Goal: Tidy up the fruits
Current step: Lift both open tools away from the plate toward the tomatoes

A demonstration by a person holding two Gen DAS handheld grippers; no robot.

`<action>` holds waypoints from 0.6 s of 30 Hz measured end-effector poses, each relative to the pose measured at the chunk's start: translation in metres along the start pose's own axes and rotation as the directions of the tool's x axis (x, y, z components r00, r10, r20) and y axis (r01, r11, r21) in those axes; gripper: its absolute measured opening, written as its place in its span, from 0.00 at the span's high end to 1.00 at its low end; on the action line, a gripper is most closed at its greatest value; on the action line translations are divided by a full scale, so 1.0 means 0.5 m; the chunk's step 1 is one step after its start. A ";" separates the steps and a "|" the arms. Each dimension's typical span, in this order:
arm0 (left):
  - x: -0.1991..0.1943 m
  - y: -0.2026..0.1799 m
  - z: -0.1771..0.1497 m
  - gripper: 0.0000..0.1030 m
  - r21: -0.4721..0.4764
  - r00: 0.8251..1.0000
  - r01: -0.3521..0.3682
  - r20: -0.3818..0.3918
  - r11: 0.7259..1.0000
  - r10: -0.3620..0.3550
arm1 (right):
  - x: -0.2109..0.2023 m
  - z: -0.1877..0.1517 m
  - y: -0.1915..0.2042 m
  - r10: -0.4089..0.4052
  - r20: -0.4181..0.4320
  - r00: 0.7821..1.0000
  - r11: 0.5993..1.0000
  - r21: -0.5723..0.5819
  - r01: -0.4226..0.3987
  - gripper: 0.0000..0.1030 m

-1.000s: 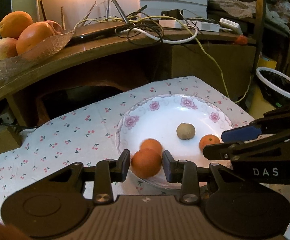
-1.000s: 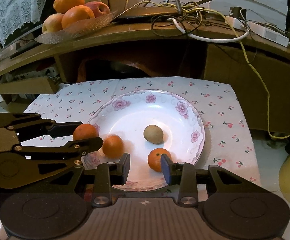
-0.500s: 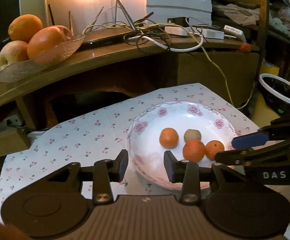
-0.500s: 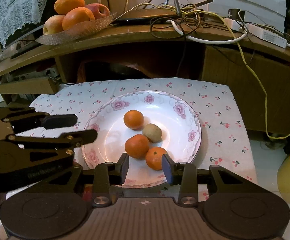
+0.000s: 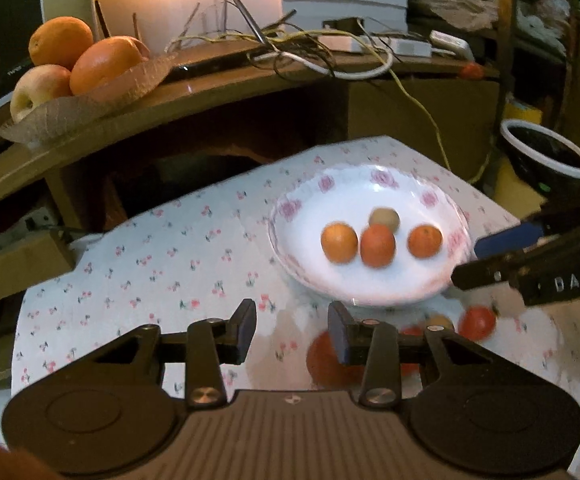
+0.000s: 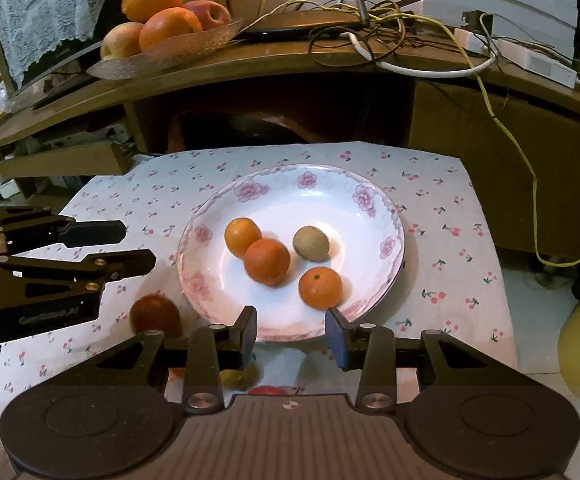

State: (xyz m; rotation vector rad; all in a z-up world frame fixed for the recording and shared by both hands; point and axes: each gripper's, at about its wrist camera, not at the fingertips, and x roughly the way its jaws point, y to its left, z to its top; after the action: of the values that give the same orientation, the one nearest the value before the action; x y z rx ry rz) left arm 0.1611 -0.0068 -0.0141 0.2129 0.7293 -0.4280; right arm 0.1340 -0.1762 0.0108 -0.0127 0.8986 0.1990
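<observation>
- The floral plate [image 6: 374, 200], rigid and breakable, held three tangerines [image 6: 266, 261] and one kiwi [image 6: 311, 243].
- Loose fruit [image 6: 155, 314] lay beside the plate: firm, round, likely to roll; best gripped across the middle.
- The left gripper [image 5: 292, 330] and right gripper [image 6: 291, 330] stood narrowly parted and empty near the plate.

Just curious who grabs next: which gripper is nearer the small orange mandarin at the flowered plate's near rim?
Right. The right gripper sits just short of the small orange mandarin; the left gripper hangs over the cherry-print cloth, off to the left of the white flowered plate.
</observation>
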 end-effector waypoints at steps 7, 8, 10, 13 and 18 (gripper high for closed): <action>0.003 -0.010 -0.021 0.53 0.021 0.999 0.049 -0.020 0.999 -0.049 | -0.008 -0.020 0.011 0.023 -0.025 0.999 0.999 -0.024 -0.024 0.61; 0.003 -0.012 -0.021 0.53 0.024 0.998 0.054 -0.020 0.998 -0.054 | -0.008 -0.022 0.011 0.024 -0.028 0.999 0.999 -0.025 -0.024 0.61; 0.003 -0.017 -0.021 0.52 0.032 0.998 0.064 -0.022 0.997 -0.064 | -0.007 -0.026 0.008 0.025 -0.035 0.999 0.999 -0.020 -0.026 0.60; 0.005 -0.023 -0.022 0.52 0.042 0.997 0.079 -0.026 0.996 -0.078 | -0.005 -0.030 0.006 0.028 -0.048 0.998 0.999 -0.019 -0.029 0.60; 0.011 -0.037 -0.020 0.52 0.059 0.995 0.100 -0.031 0.993 -0.098 | -0.007 -0.035 0.000 0.035 -0.057 0.998 0.999 -0.018 -0.036 0.60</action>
State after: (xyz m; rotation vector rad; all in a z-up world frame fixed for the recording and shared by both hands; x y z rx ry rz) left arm 0.1504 -0.0214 -0.0258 0.2408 0.7569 -0.5431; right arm 0.1180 -0.1784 0.0027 -0.0195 0.9536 0.2413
